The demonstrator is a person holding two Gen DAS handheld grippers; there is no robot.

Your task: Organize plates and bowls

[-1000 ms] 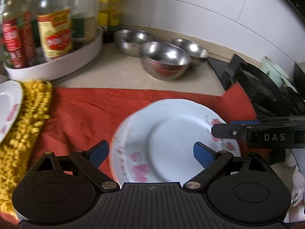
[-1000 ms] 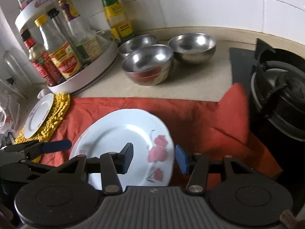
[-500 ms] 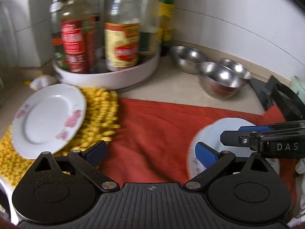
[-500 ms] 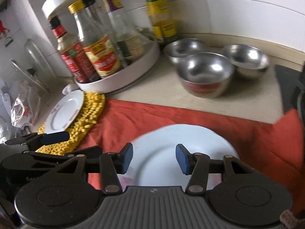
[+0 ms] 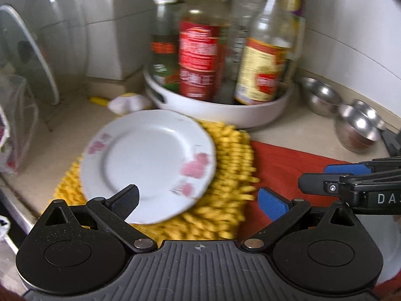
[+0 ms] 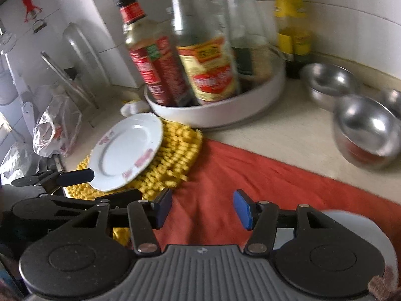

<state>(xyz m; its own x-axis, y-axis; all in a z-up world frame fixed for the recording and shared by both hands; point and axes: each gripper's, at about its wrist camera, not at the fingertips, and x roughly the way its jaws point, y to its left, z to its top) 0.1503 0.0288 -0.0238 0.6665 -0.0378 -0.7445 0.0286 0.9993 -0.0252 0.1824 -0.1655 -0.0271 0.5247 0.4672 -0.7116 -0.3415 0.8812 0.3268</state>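
The left tool (image 5: 198,198) hangs low over the small floral plate (image 5: 147,163), its fingers spread wide with nothing between them; the left fingertip overlaps the plate's near rim in the left wrist view, though whether it touches cannot be told. That plate lies on a yellow knobbly mat (image 5: 225,175) at the left end of the surface (image 5: 295,123), just in front of a white turntable tray (image 5: 225,110) full of sauce bottles (image 5: 200,50). The right tool (image 6: 203,208) is level above the red cloth (image 6: 263,175), fingers also parted and empty, and pointed toward the tray. Its side shows in the left wrist view, where the white letters "DAS" can be read; the bottle labels are red and yellow but too blurred to read. A second, larger white plate (image 6: 351,223) lies on the cloth under the right tool's right side, mostly hidden by it. Three steel bowls (image 6: 368,130) stand on the surface to the right, near the tiled wall (image 6: 351,25). A glass pot lid (image 5: 27,52) stands upright in a rack at far left.
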